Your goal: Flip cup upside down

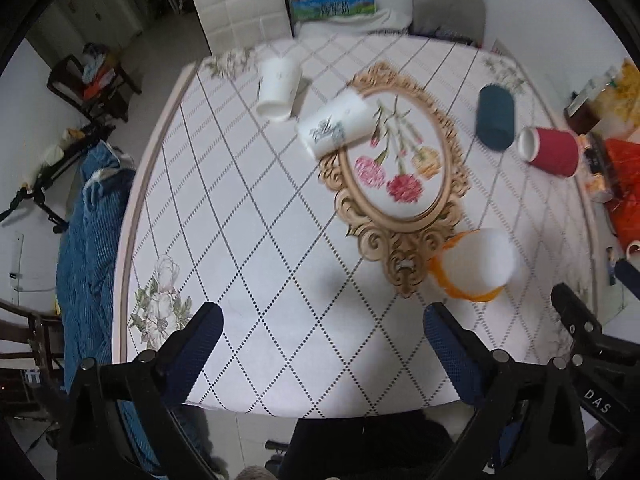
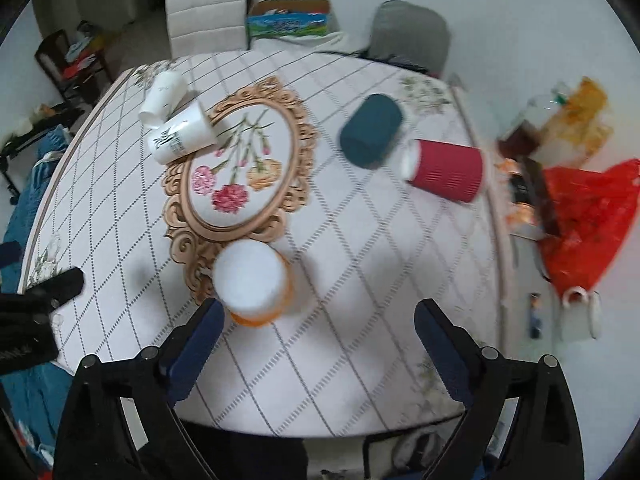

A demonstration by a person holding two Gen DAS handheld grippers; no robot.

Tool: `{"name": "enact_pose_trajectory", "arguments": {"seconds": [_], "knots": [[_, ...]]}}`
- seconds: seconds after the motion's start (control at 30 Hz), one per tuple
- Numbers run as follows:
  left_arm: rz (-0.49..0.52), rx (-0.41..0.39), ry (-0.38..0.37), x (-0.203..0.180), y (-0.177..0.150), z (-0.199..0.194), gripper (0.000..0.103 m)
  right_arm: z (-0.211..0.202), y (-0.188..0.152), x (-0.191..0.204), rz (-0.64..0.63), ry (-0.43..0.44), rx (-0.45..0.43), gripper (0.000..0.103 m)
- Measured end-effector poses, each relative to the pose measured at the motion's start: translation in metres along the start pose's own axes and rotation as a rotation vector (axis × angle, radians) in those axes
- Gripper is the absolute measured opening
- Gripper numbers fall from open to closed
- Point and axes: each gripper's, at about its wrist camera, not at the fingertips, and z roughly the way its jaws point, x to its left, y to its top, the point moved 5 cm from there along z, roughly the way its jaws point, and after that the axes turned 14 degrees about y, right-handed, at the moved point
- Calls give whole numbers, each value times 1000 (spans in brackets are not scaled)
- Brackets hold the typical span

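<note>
An orange cup (image 1: 476, 266) stands upside down on the table, white base up, near the front; it also shows in the right wrist view (image 2: 252, 280). A red ribbed cup (image 1: 552, 151) (image 2: 446, 170) lies on its side at the right. A dark teal cup (image 1: 495, 117) (image 2: 372, 130) stands upside down beside it. Two white cups (image 1: 334, 124) (image 1: 277, 88) (image 2: 182, 134) (image 2: 162, 94) lie tipped at the far left. My left gripper (image 1: 322, 338) is open and empty above the table's front. My right gripper (image 2: 318, 332) is open and empty, just right of the orange cup.
The table (image 1: 248, 216) has a diamond-patterned cloth with a gold-framed flower print (image 1: 400, 176). Chairs (image 1: 242, 4) stand behind it. Red bags and clutter (image 2: 588, 208) and a white mug (image 2: 580, 312) sit to the right. A blue cloth (image 1: 92, 232) hangs at the left.
</note>
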Motion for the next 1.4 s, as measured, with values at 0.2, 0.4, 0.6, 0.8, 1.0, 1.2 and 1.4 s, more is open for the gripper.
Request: {"name": "enact_pose_trajectory", "arguments": {"seconds": [0.2,0.4,0.6,0.8,1.0,1.2,1.4], "knots": [[-44,-59,-8,-1,-9,-38,102,-48,-14,-17,29,-2,-72,99],[-94,-89,1,-3,-29,-71,102,-91,-27,-24,22,45,-130,99],[-123,-138,-4,-2,-57,-113,102,-135,-49,-22,-4,71,-180,99],[-146,-205,8,6,-81,-162,102,-196,-76,-21,-20,88,-261,99],[-172,-263,19,16,-106,-206,102,-256,-101,-21,-21,98,-338,99],[-193,-297,19,23,-125,-235,102,-299,-124,-21,-18,123,-368,99],[-196,-313,18,23,-140,-254,102,-329,-136,-19,-34,128,-401,99]]}}
